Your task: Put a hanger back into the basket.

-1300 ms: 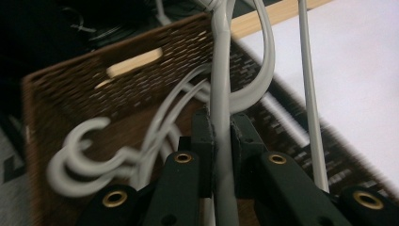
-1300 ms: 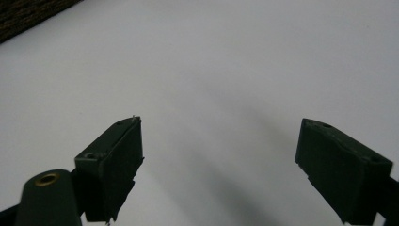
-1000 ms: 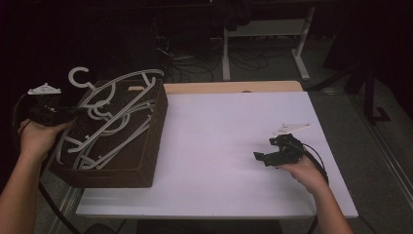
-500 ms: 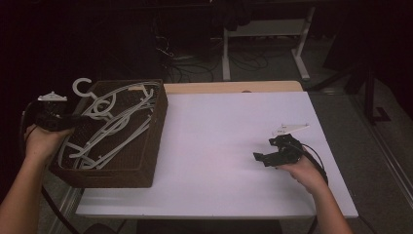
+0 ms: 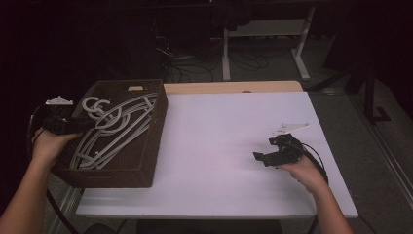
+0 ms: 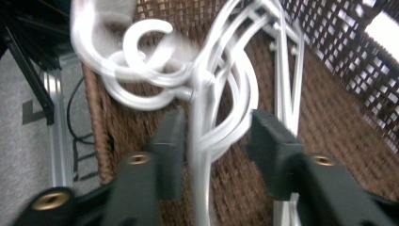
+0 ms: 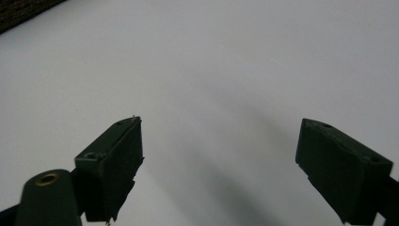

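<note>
Several white plastic hangers lie in the brown woven basket, which stands at the left end of the white table; I count four hook ends near the far-left corner of the basket, so I think four hangers, but the arms overlap too much to be sure. One basket, one table, two grippers, and this is all on the work surface. The left gripper is over the left rim of the basket, and its jaws have just been opening: in the left gripper view the neck of a hanger passes between the two black fingers, and neither pad seems to press on it now, so I judge it is released. The step in hand looks to be laying this hanger down on the pile. To do it well, I would open the jaws a little more before pulling away, then draw the gripper back along the line of the neck, not sideways, so that a finger does not catch a hook and drag the whole pile up again. The right gripper rests low on the bare table, well apart from the basket, its jaws spread wide with nothing between them.
</note>
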Available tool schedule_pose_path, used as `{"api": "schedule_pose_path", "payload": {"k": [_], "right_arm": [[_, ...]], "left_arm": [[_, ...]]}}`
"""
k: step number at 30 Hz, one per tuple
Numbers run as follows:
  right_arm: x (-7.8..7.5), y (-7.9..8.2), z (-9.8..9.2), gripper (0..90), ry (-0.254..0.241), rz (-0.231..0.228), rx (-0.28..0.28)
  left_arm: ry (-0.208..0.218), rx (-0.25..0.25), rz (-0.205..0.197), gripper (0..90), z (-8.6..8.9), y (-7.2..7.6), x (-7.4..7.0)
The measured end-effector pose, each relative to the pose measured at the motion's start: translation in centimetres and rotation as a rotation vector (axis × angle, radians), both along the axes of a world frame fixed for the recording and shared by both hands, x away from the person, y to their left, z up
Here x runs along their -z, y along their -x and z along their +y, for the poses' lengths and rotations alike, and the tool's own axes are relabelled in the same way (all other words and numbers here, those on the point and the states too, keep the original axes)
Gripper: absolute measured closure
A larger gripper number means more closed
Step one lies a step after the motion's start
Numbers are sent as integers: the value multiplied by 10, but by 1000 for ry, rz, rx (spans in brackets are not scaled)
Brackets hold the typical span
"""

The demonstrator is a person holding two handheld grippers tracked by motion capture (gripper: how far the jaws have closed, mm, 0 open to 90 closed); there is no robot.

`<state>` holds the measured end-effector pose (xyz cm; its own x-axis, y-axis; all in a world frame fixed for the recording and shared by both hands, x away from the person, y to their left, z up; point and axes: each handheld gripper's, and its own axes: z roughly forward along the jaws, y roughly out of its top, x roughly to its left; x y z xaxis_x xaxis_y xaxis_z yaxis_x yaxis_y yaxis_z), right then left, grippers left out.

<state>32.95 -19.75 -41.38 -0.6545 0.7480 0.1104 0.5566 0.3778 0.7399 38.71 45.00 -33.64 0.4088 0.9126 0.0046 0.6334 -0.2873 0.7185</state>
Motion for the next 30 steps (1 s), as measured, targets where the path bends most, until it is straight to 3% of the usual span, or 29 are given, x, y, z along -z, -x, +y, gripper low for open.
{"api": "schedule_pose_path", "payload": {"k": [7,16,21,23,30], "right_arm": [[-9,0,3,140,-8,-12,-17],[-34,0,5,130,-60,-56,-40],[-45,1,5,122,-64,-75,-46],[-52,1,5,101,-70,-88,-51],[-69,2,7,39,-97,-110,-65]], "left_arm": [[85,70,-40,371,-22,6,-13],[243,266,-86,251,-77,17,-28],[272,334,-111,189,-102,24,-30],[277,391,-119,176,-120,30,-29],[287,488,-119,130,-151,43,-18]]}}
